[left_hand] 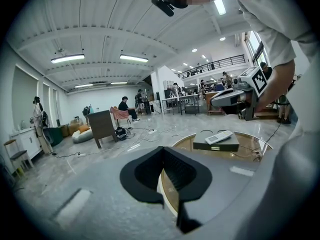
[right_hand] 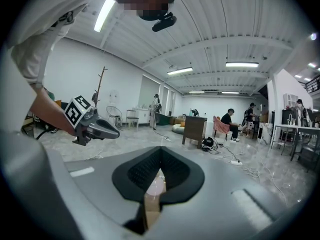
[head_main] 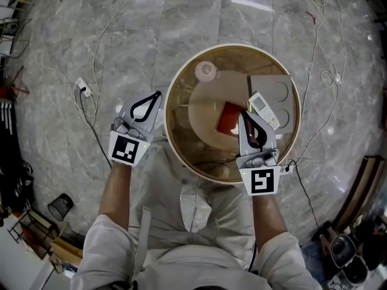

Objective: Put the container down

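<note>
The left gripper (head_main: 158, 93) had its fingers closed on nothing, tips touching, just outside the left rim of the round glass table (head_main: 233, 45). The right gripper (head_main: 243, 114) hung over the glass, its fingers pressed together at the tips and also empty. The pale round container (head_main: 205, 71) stood on the table, held by neither, well ahead of the right fingertips and to their left, and ahead and to the right of the left fingertips; a red packet (head_main: 230, 118) lay just left of the right fingertips and a remote (head_main: 264, 110) just right of them.
</note>
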Motion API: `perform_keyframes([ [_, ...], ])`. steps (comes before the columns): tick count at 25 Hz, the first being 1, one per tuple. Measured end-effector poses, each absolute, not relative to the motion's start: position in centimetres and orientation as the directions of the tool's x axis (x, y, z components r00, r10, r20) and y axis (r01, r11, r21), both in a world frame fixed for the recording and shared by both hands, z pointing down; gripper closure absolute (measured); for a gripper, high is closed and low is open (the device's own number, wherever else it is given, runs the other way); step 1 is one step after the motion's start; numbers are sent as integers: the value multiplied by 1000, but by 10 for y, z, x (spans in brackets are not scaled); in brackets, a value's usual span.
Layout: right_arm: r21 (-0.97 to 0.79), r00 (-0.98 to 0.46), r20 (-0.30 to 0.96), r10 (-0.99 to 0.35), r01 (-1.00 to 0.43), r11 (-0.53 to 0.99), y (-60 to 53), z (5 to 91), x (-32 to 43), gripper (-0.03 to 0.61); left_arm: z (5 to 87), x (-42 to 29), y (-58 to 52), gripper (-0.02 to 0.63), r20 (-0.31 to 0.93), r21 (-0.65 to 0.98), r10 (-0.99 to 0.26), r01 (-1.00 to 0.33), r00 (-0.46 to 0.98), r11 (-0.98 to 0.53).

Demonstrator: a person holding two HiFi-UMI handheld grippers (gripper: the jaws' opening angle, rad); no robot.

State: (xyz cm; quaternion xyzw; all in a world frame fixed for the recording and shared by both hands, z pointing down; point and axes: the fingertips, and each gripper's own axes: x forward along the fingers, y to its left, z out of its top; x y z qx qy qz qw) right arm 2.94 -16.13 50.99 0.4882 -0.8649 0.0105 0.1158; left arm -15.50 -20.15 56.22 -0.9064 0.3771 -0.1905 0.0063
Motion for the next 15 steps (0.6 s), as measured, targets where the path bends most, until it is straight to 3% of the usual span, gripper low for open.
perform_keyframes([
  [15,106,-501,208,-840,-842,529,-155,509,34,574,564,-150,-195,607,339,-149,-689,-687,640,-711],
])
